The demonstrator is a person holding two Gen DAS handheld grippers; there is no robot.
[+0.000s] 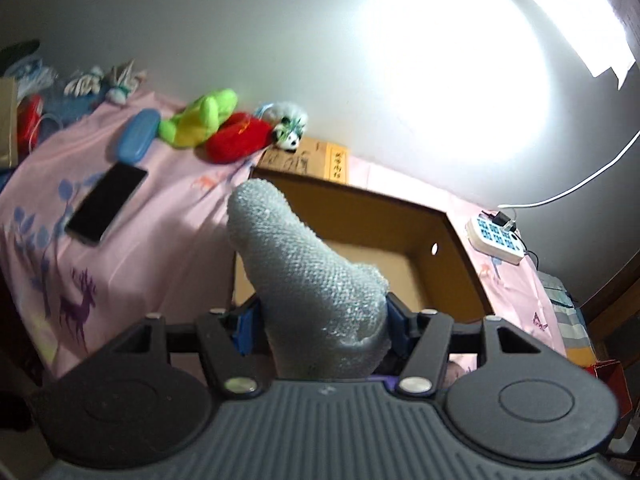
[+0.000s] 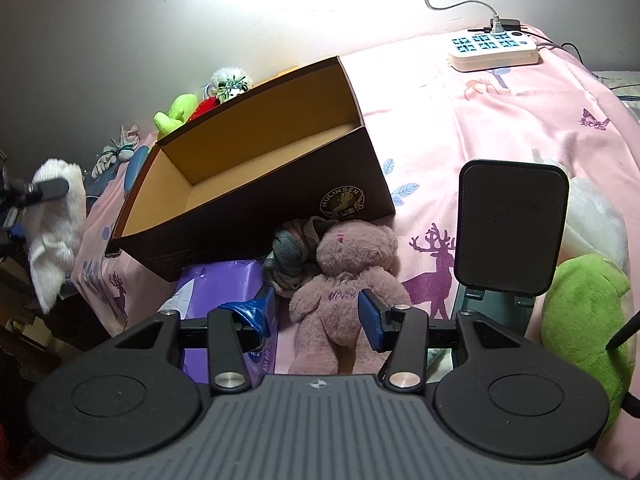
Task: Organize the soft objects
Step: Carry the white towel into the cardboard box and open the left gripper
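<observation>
Left gripper (image 1: 316, 316), closed on a white fuzzy sock (image 1: 304, 264) whose long axis runs forward and up from the jaws. The open cardboard box (image 1: 456, 256) lies directly ahead and below. Right gripper (image 2: 314, 318), open and empty, straddles a pink plush bear (image 2: 348, 276) on the bed.

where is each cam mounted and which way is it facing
Left wrist: on the left hand-held gripper, angled down past the white sock it clamps, toward the cardboard box.
Right wrist: on the right hand-held gripper, jaws open over the pink plush bear.
Shared: box, power strip, pink sheet.
</observation>
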